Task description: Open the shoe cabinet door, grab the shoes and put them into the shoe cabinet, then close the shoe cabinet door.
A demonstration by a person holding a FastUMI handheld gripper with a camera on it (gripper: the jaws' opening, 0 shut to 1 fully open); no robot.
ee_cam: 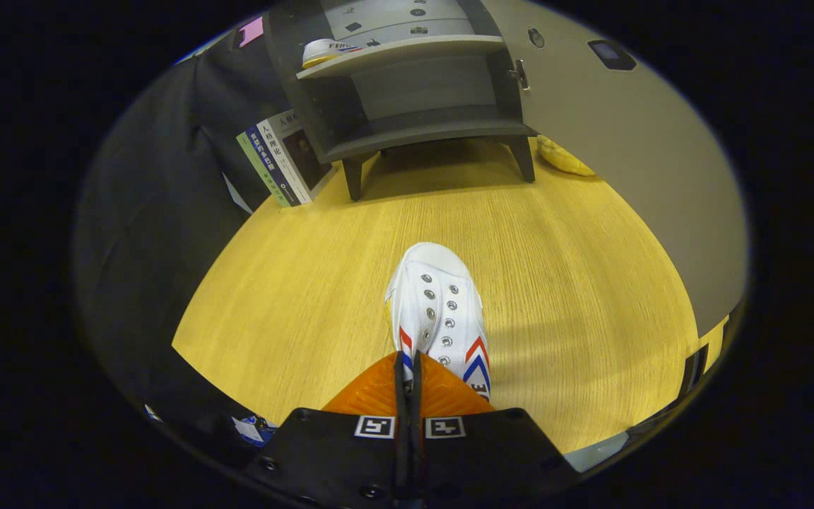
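A white canvas shoe point(439, 297) with red and blue chevrons on its sides points away from me over the wooden table point(576, 283). My gripper point(407, 366) is shut on the shoe's rear rim, with the fingers pressed nearly together. Beyond the shoe stands the grey shoe cabinet point(414, 127), its front open and its door point(612, 141) swung out to the right. A second white shoe point(326, 51) lies on the cabinet's upper shelf at the left. The lower shelf holds nothing.
Two or three books point(280, 159) lean against the cabinet's left side. A yellow object point(564, 159) lies on the table behind the open door, by the cabinet's right leg. Black cloth bounds the table on the left.
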